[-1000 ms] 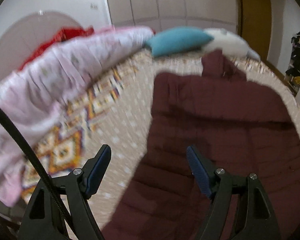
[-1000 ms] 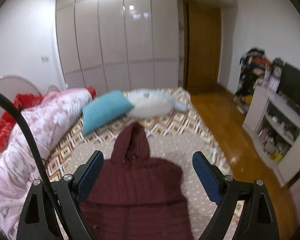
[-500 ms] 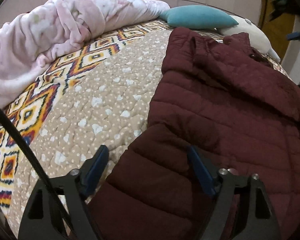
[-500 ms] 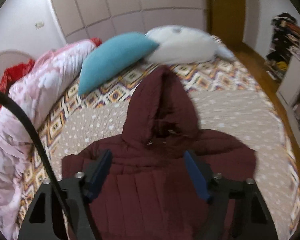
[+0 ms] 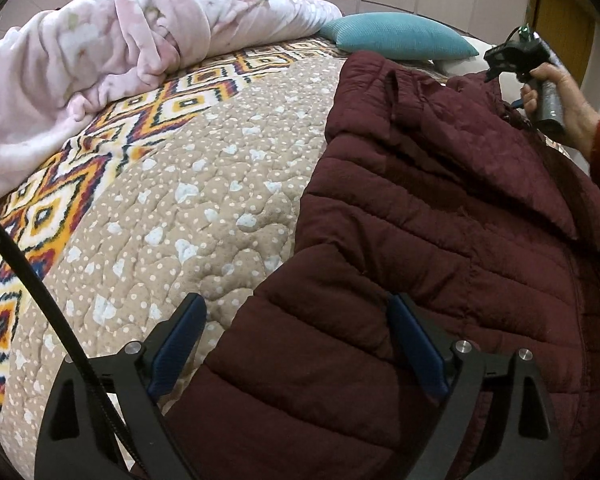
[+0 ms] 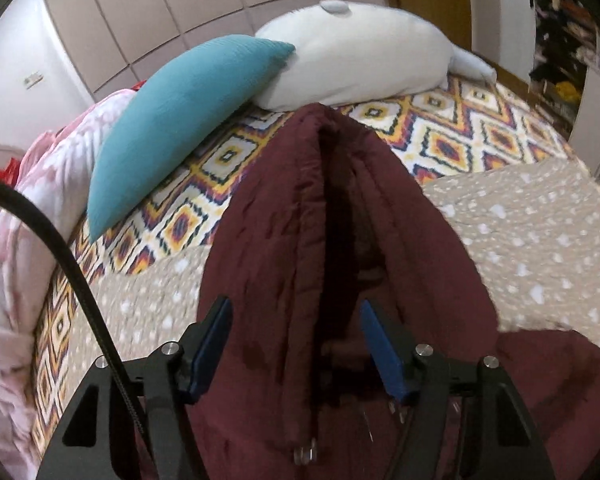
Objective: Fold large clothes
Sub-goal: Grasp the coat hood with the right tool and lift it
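A maroon puffer jacket [image 5: 440, 240] lies spread on the bed's quilted beige bedspread [image 5: 188, 208], its hood [image 6: 340, 208] pointing away from both tools toward the pillows.

The left tool [image 5: 296, 344] hovers low over the jacket's edge, its jaws set wide apart and just having been opening. The jacket's padded side panel runs between the blue pads [image 5: 180, 340], but neither pad presses on the cloth; the left-hand pad stands over bare bedspread just beside the jacket's edge, the right-hand one over the quilted fabric.

The right tool [image 6: 296, 344] sits over the base of the hood, its jaws apart after just having been closing. The hood's central fold and the dark opening beside it lie between the fingers [image 6: 380, 348], with no clear pinch on the fabric. A small metal zipper pull [image 6: 304, 454] shows below the gap. In the left wrist view a hand [image 5: 560, 100] in a red sleeve grips that tool's handle, ahead and to the right above the jacket.

Ahead of the right tool, beyond the hood's tip, a teal pillow [image 6: 180, 128] leans against a white pillow [image 6: 360, 64]. A crumpled pink blanket [image 5: 100, 60] lies ahead and to the left of the left tool, on the bedspread's patterned border
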A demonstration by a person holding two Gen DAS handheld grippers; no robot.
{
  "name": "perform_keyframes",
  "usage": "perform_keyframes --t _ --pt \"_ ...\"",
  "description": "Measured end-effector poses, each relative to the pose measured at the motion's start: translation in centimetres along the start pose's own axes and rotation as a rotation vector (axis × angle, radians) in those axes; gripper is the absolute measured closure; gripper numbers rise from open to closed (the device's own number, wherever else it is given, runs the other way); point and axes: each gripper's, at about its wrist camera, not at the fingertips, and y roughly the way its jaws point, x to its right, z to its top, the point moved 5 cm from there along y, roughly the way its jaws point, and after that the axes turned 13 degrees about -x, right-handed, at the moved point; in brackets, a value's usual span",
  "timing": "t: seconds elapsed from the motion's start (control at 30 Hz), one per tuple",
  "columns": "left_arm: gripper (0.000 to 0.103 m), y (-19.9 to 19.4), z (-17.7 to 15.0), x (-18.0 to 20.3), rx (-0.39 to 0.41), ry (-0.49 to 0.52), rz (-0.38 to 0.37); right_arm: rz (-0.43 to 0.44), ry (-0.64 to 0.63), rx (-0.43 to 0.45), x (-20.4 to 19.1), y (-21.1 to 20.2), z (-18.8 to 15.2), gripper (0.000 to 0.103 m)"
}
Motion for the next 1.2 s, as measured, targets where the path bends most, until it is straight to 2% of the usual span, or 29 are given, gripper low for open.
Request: perform_keyframes --t 0.03,0.07,0.1,0.17,0.2,0.33,0.5,0.6,0.67,0.77,0.8,0.9,0.97,1.03,1.1,1.13,1.17,1.2 --pt "0.010 0.0 0.0 0.1 0.001 -0.001 0.000 -0.003 -0.001 -0.002 -0.1 0.4 0.3 0.035" --pt "0.009 0.0 0.0 0.1 0.001 -0.001 0.001 -0.007 -0.012 -0.004 -0.3 0.9 0.6 0.044" --pt "0.009 0.1 0.0 0.1 0.001 -0.001 0.001 -0.008 -0.023 -0.010 -0.5 1.3 0.9 0.062" --pt "0.009 0.1 0.0 0.1 0.001 0.000 0.002 0.005 -0.060 -0.024 -1.4 1.7 1.2 0.087" --pt "0.009 0.1 0.0 0.2 0.001 0.001 0.004 0.005 -0.076 -0.023 -1.7 1.5 1.2 0.091" --pt "0.008 0.2 0.1 0.2 0.000 0.000 0.000 -0.012 -0.132 0.041 -3.2 -1.7 0.3 0.093" --pt "0.008 0.3 0.2 0.1 -0.005 -0.003 -0.011 0.019 -0.202 0.073 -5.2 -9.1 -4.2 0.094" --pt "0.007 0.3 0.2 0.0 -0.009 -0.006 -0.021 0.015 -0.266 0.072 -5.7 -13.4 -9.4 0.094" --pt "0.007 0.2 0.2 0.0 -0.010 -0.007 -0.024 0.022 -0.306 0.059 -5.4 -15.4 -14.3 0.094" --pt "0.007 0.2 0.2 0.0 -0.010 -0.008 -0.025 0.039 -0.333 0.000 -3.7 -16.3 -21.6 0.097" --pt "0.007 0.2 0.2 0.0 -0.010 -0.008 -0.025 0.046 -0.336 -0.026 -3.1 -16.1 -23.7 0.102" --pt "0.007 0.2 0.2 0.0 -0.010 -0.009 -0.027 0.051 -0.363 -0.140 -1.1 -14.7 -30.3 0.102" --pt "0.007 0.2 0.1 0.0 -0.011 -0.010 -0.029 0.009 -0.393 -0.189 0.2 -14.3 -33.6 0.101" --pt "0.007 0.2 0.1 0.0 -0.012 -0.012 -0.034 0.005 -0.398 -0.194 1.3 -15.5 -34.6 0.101" --pt "0.007 0.2 0.1 0.0 -0.013 -0.012 -0.034 -0.011 -0.386 -0.130 2.1 -17.9 -33.3 0.097" --pt "0.007 0.2 0.1 -0.1 -0.012 -0.012 -0.033 -0.026 -0.380 -0.086 2.3 -19.3 -32.2 0.092" --pt "0.007 0.2 0.1 -0.1 -0.012 -0.012 -0.033 -0.050 -0.369 -0.032 2.3 -20.8 -30.7 0.075" --pt "0.007 0.2 0.1 -0.1 -0.012 -0.012 -0.034 -0.071 -0.355 0.013 2.4 -21.9 -29.5 0.052"
